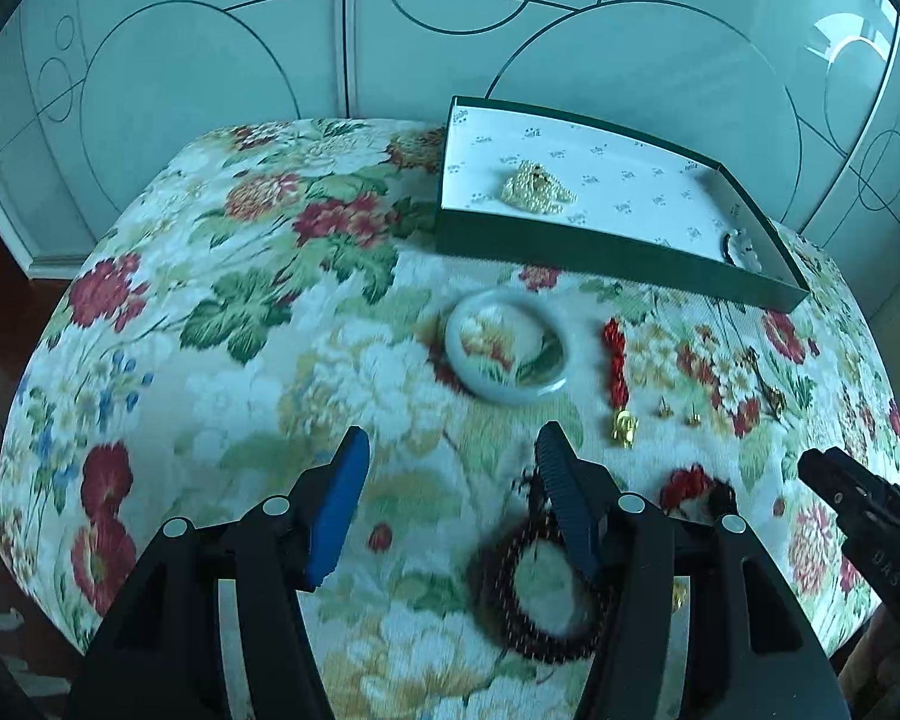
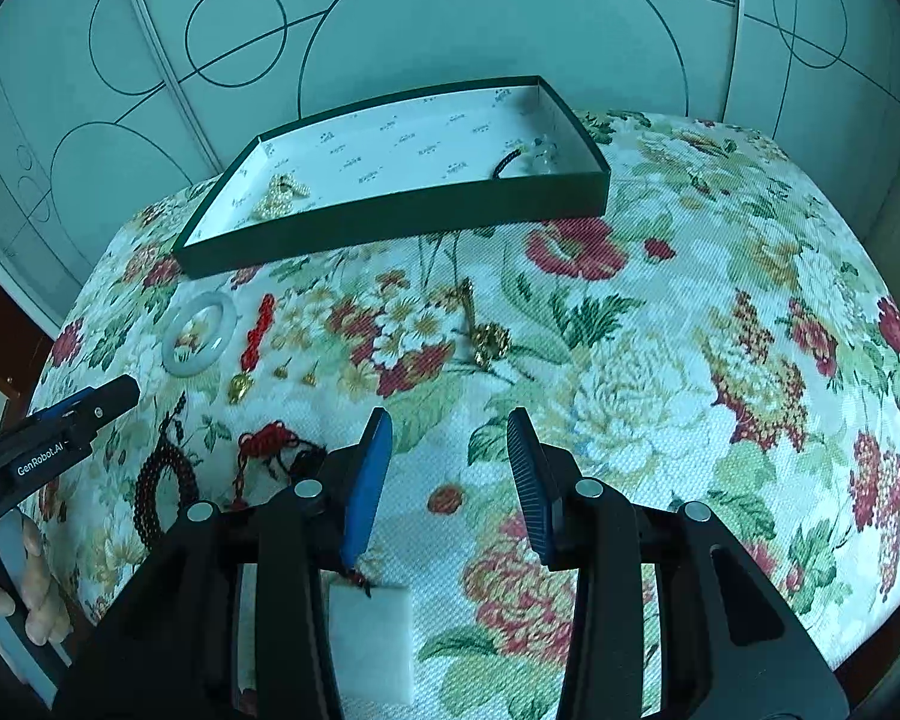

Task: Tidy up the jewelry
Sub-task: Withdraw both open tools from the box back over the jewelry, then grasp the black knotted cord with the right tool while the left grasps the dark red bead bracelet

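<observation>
the left gripper [image 1: 450, 468] hangs over the floral tabletop [image 1: 270, 312] with its fingers [image 1: 339, 504] spread apart and nothing between them. a dark bead bracelet [image 1: 540, 588] lies on the cloth just under and beside the inner side of its right finger, partly hidden by it. ahead of the fingers lies a pale jade bangle [image 1: 506, 354], and just to its right a red cord charm with a gold piece [image 1: 618, 384], then two small gold studs [image 1: 678, 411]. the green tray [image 1: 600, 246] sits farther back, holding a pearl cluster [image 1: 537, 187] and a pale pendant [image 1: 744, 246] in its right corner. the right gripper [image 2: 450, 468] also has its fingers [image 2: 366, 480] apart and empty, above bare cloth; a red knotted tassel [image 2: 270, 450] lies just left of them and a gold brooch [image 2: 486, 339] ahead.
</observation>
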The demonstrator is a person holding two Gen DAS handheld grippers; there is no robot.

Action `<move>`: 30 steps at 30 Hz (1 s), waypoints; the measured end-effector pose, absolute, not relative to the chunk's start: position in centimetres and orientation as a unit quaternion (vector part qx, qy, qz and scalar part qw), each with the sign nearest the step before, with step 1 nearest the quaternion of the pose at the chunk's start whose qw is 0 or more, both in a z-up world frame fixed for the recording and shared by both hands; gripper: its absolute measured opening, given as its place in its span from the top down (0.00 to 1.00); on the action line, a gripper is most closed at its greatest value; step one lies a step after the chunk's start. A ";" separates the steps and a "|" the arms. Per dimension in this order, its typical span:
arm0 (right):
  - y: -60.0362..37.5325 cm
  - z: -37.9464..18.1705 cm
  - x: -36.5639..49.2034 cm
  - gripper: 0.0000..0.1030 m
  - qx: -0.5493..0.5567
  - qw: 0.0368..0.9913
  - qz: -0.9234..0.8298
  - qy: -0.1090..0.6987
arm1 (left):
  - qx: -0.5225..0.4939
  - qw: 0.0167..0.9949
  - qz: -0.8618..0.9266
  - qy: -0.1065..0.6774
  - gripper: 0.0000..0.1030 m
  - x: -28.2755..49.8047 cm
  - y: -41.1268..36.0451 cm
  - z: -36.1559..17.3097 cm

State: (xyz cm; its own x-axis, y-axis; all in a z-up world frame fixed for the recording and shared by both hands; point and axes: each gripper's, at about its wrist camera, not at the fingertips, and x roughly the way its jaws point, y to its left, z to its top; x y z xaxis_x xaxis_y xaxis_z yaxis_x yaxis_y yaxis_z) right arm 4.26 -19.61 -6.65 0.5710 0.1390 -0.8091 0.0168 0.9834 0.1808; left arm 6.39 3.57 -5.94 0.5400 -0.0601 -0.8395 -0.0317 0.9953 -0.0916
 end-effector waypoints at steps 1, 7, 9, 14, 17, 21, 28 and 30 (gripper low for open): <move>-19.3 -6.7 4.0 0.61 0.082 0.882 0.038 0.462 | -0.048 0.876 -0.007 0.479 0.43 6.0 3.7 -6.0; -17.5 -6.6 3.1 0.61 0.070 0.882 0.057 0.463 | -0.051 0.879 0.005 0.474 0.43 4.3 4.6 -5.9; -16.9 -6.7 3.0 0.61 0.065 0.881 0.063 0.464 | -0.053 0.878 0.009 0.475 0.43 4.0 5.0 -6.0; -15.5 -6.9 3.0 0.61 0.053 0.878 0.072 0.470 | -0.062 0.876 0.017 0.478 0.43 3.8 5.8 -6.4; -14.7 -7.2 3.2 0.61 0.044 0.876 0.077 0.474 | -0.059 0.877 0.022 0.476 0.43 3.8 5.9 -6.5; -13.9 -7.7 3.4 0.61 0.034 0.873 0.080 0.480 | -0.061 0.876 0.027 0.478 0.43 3.9 6.3 -6.7; -13.3 -8.6 3.9 0.66 0.013 0.872 0.071 0.485 | -0.063 0.873 0.025 0.482 0.43 4.0 6.3 -7.0; -13.3 -8.6 3.9 0.77 0.004 0.874 0.067 0.482 | -0.060 0.873 0.022 0.484 0.43 4.0 6.1 -7.1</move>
State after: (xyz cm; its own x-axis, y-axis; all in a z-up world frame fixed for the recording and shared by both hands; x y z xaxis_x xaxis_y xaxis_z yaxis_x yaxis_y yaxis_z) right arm 3.89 -13.26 -8.59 0.5266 0.1213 -0.8414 -0.1134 0.9909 0.0719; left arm 4.03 6.08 -7.14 0.5314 -0.0199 -0.8469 -0.0962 0.9918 -0.0837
